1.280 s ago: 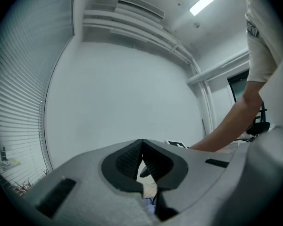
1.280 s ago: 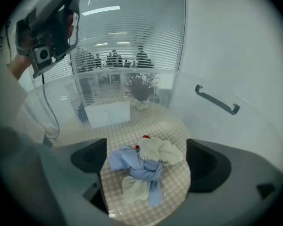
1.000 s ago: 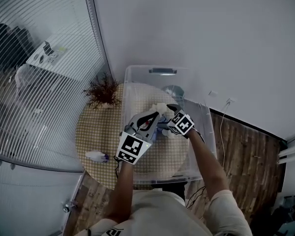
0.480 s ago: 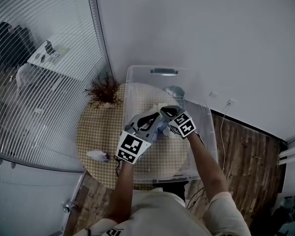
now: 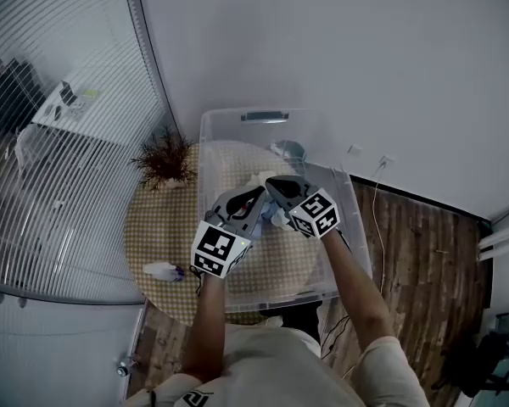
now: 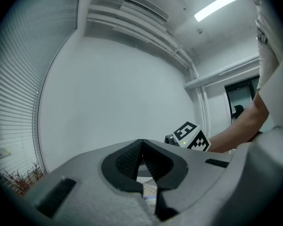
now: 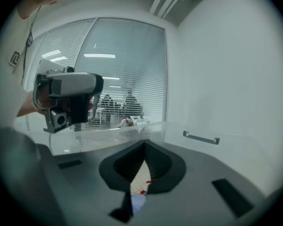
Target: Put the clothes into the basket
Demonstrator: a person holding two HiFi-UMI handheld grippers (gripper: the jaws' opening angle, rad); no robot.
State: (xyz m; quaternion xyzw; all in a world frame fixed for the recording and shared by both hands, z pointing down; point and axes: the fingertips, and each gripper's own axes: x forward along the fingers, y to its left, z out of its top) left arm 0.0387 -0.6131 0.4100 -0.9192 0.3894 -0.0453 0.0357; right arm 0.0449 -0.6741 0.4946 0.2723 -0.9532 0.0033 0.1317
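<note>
A dried plant (image 5: 163, 158) and a small white thing (image 5: 161, 270) sit on the round bench (image 5: 157, 219), beside the clear basket (image 5: 205, 142). Neither blocks the arms. Only the right gripper view shows people (image 7: 129, 102) behind blinds (image 7: 127, 69). Over the basket, the left gripper (image 5: 260, 193) is clenched on the clothes (image 5: 277, 219), and the right gripper (image 5: 272, 183) has just clenched on them too. They hang bunched, long axis unclear.

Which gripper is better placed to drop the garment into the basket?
Probably right: the right gripper has just closed on the garment, over the basket. The left gripper is shut.
</note>
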